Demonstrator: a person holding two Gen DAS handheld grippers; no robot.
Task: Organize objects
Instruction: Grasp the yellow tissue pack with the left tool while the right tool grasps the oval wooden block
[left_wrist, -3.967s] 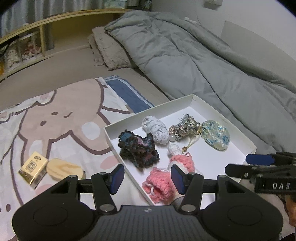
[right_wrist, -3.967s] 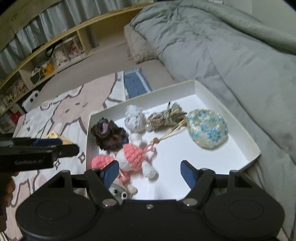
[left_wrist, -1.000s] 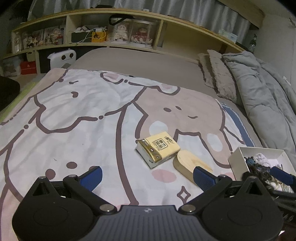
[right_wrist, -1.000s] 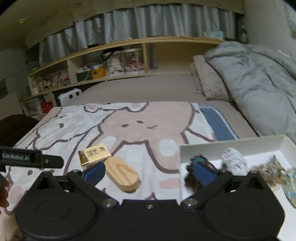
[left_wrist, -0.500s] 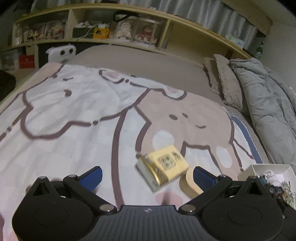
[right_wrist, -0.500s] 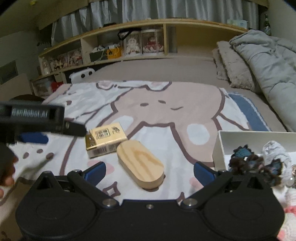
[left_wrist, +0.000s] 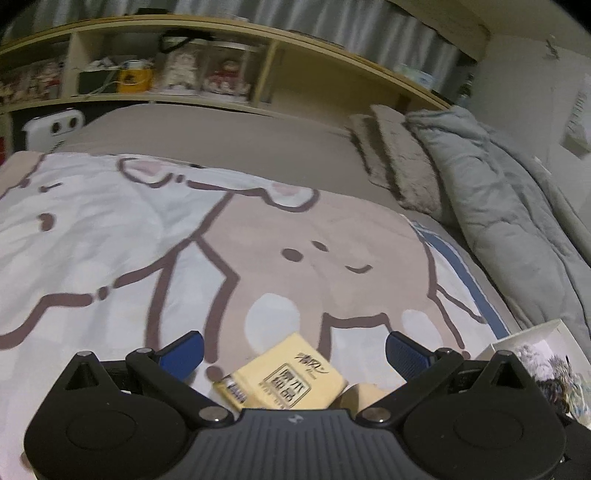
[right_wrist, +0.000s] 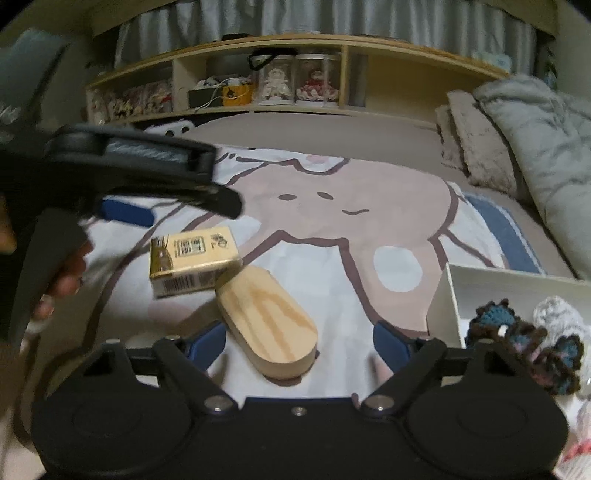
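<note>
A yellow tissue pack (left_wrist: 291, 380) lies on the cartoon blanket, low between the wide-apart fingers of my left gripper (left_wrist: 293, 350), which is open and not touching it. Beside the pack lies an oval wooden block (right_wrist: 266, 321), one end against it. My right gripper (right_wrist: 299, 343) straddles the block's near end. Its jaws are closing, with gaps still showing between the blue pads (right_wrist: 210, 341) and the wood. In the right wrist view the left gripper hovers over the pack from the upper left, held by a hand (right_wrist: 62, 280).
A white open box (right_wrist: 450, 295) at the right holds crochet pieces, a dark one (right_wrist: 524, 343) and a white one (right_wrist: 557, 317). A grey duvet (left_wrist: 498, 206) and a pillow (left_wrist: 399, 166) lie at the far right. A wooden shelf (right_wrist: 295, 107) with figurines runs behind the bed.
The left gripper came forward and down until the yellow pack sits between its fingers. The right gripper sank closer to the wooden block and its jaws narrowed around it.
</note>
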